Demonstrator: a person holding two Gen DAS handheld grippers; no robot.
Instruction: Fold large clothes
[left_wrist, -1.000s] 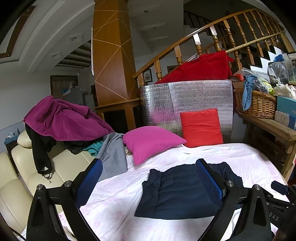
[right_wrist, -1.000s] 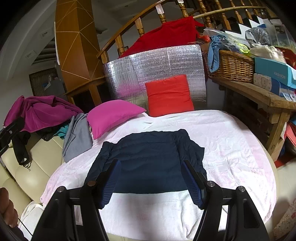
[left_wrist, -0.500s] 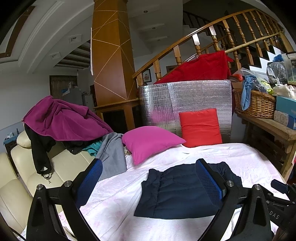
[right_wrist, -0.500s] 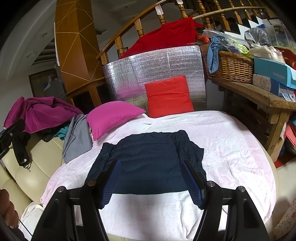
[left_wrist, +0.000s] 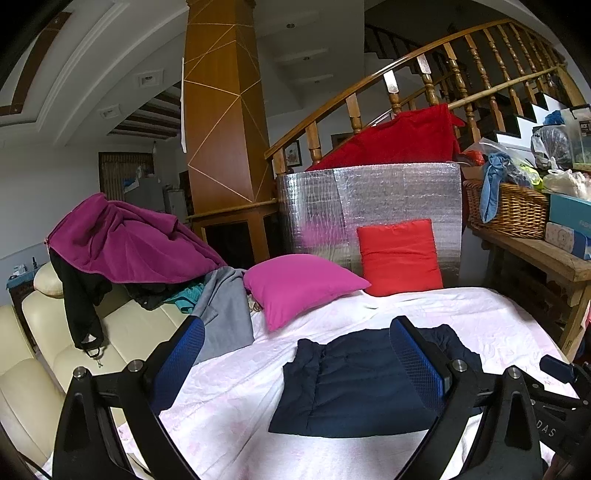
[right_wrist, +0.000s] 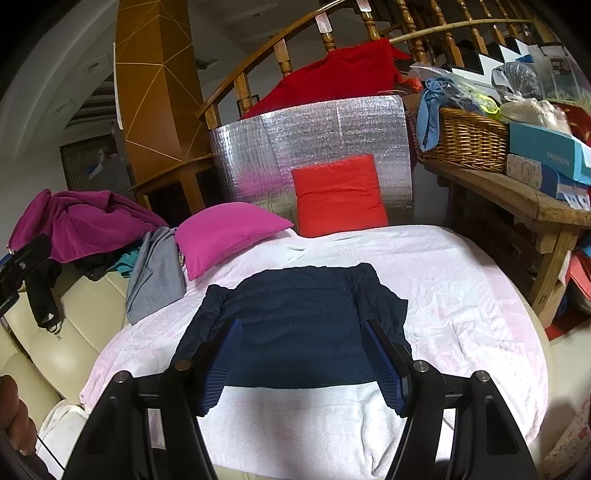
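Partly, blue fingers (right_wrist: 221, 365) hide the navy garment (right_wrist: 295, 325).

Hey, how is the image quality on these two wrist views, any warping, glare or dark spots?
Left wrist view: strong fisheye bending of the stair railing, black corners, sharp focus, and the navy garment reads dark. Right wrist view: same barrel warp, and the silver foil panel mirrors a pink smear from the magenta pillow.

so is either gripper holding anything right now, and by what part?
Nothing held. Left gripper and right gripper are both open above the dark navy garment, which lies flat on the pink sheet.
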